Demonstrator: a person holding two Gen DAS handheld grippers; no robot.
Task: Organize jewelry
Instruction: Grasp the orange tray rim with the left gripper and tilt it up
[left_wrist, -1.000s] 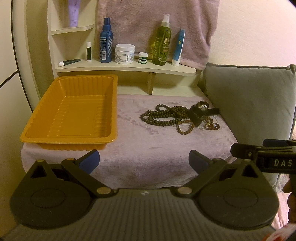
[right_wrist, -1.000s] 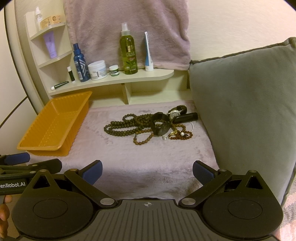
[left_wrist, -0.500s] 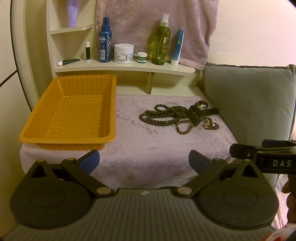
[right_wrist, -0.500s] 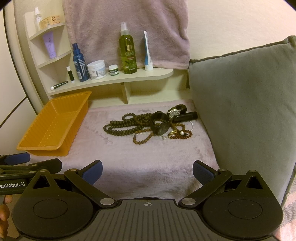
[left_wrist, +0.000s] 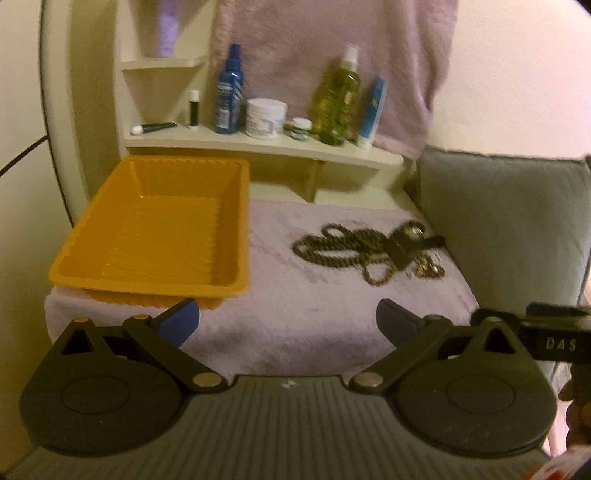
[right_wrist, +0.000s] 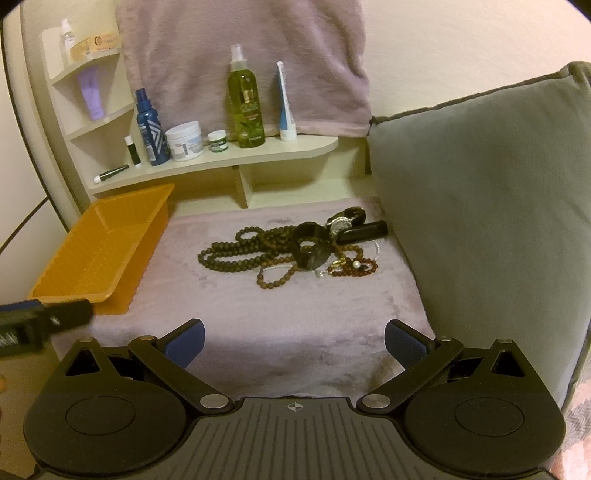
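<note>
The jewelry pile (right_wrist: 295, 247) sat heaped on the pink-covered desk (right_wrist: 288, 314), toward its far right side, close against the grey cushion (right_wrist: 480, 221). Its longest piece, the brown bead strand (right_wrist: 236, 251), ran left to right across the desk, a black watch (right_wrist: 314, 247) lying over the right end; the small bits beside it were too tangled to sort out, perhaps a pearl among amber beads. The orange tray (right_wrist: 99, 254) waited empty, well apart on the left. From the right tongs (right_wrist: 293, 341), blue pads spread wide and holding nothing, the pile lay straight ahead. From the left tongs (left_wrist: 288, 319), likewise spread and empty, it lay ahead and off to the right, the tray ahead-left. Right hand looked nearer the pile!
</note>
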